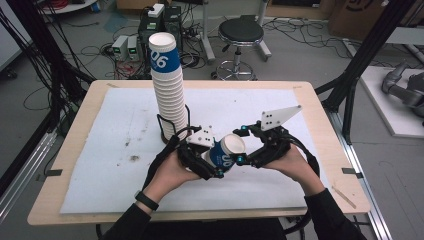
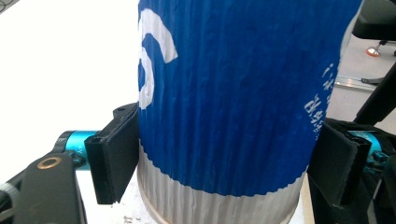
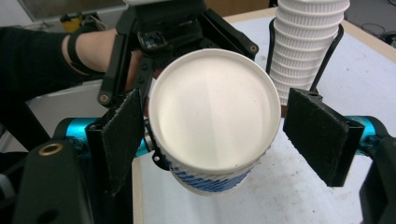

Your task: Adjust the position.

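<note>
While the tall stack of cups (image 1: pixel 167 80) is standing in its black wire holder (image 1: pixel 174 131) at eleven o'clock of the hands, the left gripper (image 1: pixel 210 162) is pinching a single blue-and-white paper cup (image 1: pixel 226 152), both pads pressing its ribbed wall, above the white mat (image 1: pixel 100 150) near the table's centre. At three o'clock of the cup, the right gripper (image 1: pixel 241 145) is facing its rim, jaws spread and flanking it without gripping.
</note>
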A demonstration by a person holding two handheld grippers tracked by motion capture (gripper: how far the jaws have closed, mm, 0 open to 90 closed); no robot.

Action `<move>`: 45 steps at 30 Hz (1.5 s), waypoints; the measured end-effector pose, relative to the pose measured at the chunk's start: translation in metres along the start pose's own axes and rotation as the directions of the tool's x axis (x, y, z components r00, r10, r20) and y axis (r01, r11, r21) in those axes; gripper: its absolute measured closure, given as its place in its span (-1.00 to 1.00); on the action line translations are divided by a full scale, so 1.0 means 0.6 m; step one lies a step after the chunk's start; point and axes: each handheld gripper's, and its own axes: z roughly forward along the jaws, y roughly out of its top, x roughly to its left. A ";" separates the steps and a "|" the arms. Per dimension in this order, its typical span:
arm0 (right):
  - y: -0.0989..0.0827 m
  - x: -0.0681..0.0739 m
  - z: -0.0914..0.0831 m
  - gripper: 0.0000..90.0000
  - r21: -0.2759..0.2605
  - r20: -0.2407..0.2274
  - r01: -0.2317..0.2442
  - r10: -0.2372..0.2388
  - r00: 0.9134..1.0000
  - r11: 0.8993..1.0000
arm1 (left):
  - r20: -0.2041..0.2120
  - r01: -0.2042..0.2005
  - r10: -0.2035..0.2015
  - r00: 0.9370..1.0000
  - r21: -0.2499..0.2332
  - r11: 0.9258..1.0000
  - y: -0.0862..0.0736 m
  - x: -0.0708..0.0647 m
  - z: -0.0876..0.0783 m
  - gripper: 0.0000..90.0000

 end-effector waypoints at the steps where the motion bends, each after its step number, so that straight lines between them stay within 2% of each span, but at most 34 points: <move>1: 0.000 0.000 0.002 -0.54 0.003 0.004 0.003 -0.003 1.000 1.000 | 0.000 -0.001 0.001 1.000 -0.005 1.000 0.000 -0.001 0.000 -0.56; 3: -0.002 -0.001 0.005 -0.47 0.010 0.003 0.000 0.000 1.000 1.000 | -0.001 -0.008 0.008 1.000 -0.005 1.000 0.001 -0.002 -0.001 -0.56; 5: -0.003 -0.002 0.007 -0.37 0.016 -0.020 0.000 0.000 1.000 1.000 | -0.001 -0.010 0.010 1.000 -0.005 1.000 0.002 -0.002 -0.001 -0.56; 9: -0.005 -0.001 0.007 -0.35 0.004 -0.021 0.005 -0.005 1.000 1.000 | -0.004 -0.009 0.009 1.000 -0.021 1.000 0.002 -0.003 -0.001 -0.61; 12: -0.006 -0.005 0.004 -0.35 -0.010 -0.029 -0.003 0.003 1.000 1.000 | 0.010 0.003 -0.003 1.000 -0.066 0.998 0.001 -0.001 -0.005 -0.63; 15: -0.007 -0.007 -0.002 -0.34 -0.045 -0.035 -0.007 0.006 0.999 0.999 | 0.002 0.025 -0.025 1.000 -0.127 0.992 -0.003 0.002 -0.011 -0.71; 16: -0.007 -0.007 -0.003 -0.34 -0.053 -0.038 -0.010 0.008 0.999 0.999 | 0.002 0.031 -0.031 1.000 -0.152 0.988 -0.005 0.003 -0.013 -0.72; 17: -0.007 -0.007 -0.006 -0.34 -0.070 -0.038 -0.017 0.015 0.999 0.997 | 0.004 0.056 -0.057 0.998 -0.189 0.980 -0.008 0.004 -0.014 -0.74; 18: -0.008 -0.008 -0.008 -0.34 -0.089 -0.038 -0.023 0.020 0.999 0.996 | 0.003 0.061 -0.062 0.998 -0.202 0.978 -0.010 0.006 -0.016 -0.80; 19: -0.008 -0.010 -0.010 -0.34 -0.102 -0.043 -0.028 0.023 0.999 0.994 | 0.002 0.076 -0.077 0.997 -0.226 0.971 -0.012 0.007 -0.017 -0.84; 21: -0.009 -0.011 -0.014 -0.34 -0.131 -0.048 -0.048 0.042 0.998 0.990 | 0.021 0.095 -0.093 0.995 -0.294 0.951 -0.018 0.008 -0.020 -0.85; 24: -0.011 -0.014 -0.019 -0.34 -0.180 -0.067 -0.068 0.056 0.996 0.981 | 0.037 0.120 -0.114 0.993 -0.354 0.927 -0.022 0.009 -0.021 -0.85; 25: -0.011 -0.015 -0.021 -0.34 -0.190 -0.069 -0.076 0.064 0.996 0.979 | 0.050 0.131 -0.121 0.991 -0.380 0.916 -0.023 0.009 -0.021 -0.85; 26: -0.011 -0.015 -0.022 -0.34 -0.200 -0.078 -0.090 0.076 0.994 0.976 | 0.058 0.132 -0.119 0.991 -0.397 0.908 -0.024 0.009 -0.021 -0.85; 28: -0.011 -0.015 -0.022 -0.34 -0.220 -0.089 -0.101 0.083 0.993 0.970 | 0.053 0.134 -0.123 0.991 -0.421 0.897 -0.026 0.007 -0.021 -0.85; 30: -0.011 -0.015 -0.023 -0.34 -0.237 -0.089 -0.101 0.082 0.993 0.966 | 0.056 0.137 -0.125 0.991 -0.426 0.894 -0.027 0.007 -0.020 -0.85; 34: -0.012 -0.015 -0.026 -0.34 -0.269 -0.101 -0.119 0.095 0.990 0.956 | 0.089 0.155 -0.128 0.988 -0.465 0.872 -0.031 0.010 -0.020 -0.85; 36: -0.012 -0.016 -0.026 -0.34 -0.281 -0.108 -0.122 0.095 0.990 0.952 | 0.096 0.162 -0.132 0.987 -0.470 0.868 -0.032 0.011 -0.022 -0.83; 38: -0.012 -0.016 -0.026 -0.34 -0.289 -0.107 -0.120 0.092 0.990 0.950 | 0.116 0.163 -0.122 0.986 -0.477 0.864 -0.033 0.012 -0.024 -0.72; 41: -0.013 -0.017 -0.026 -0.34 -0.294 -0.117 -0.129 0.099 0.988 0.947 | 0.110 0.152 -0.113 0.988 -0.482 0.863 -0.033 0.012 -0.028 -0.65; 43: -0.015 -0.019 -0.026 -0.34 -0.299 -0.122 -0.131 0.098 0.988 0.945 | 0.110 0.148 -0.108 0.988 -0.478 0.866 -0.033 0.013 -0.030 -0.63; 45: -0.017 -0.021 -0.027 -0.34 -0.287 -0.127 -0.131 0.098 0.987 0.949 | 0.105 0.140 -0.102 0.989 -0.470 0.872 -0.032 0.014 -0.033 -0.61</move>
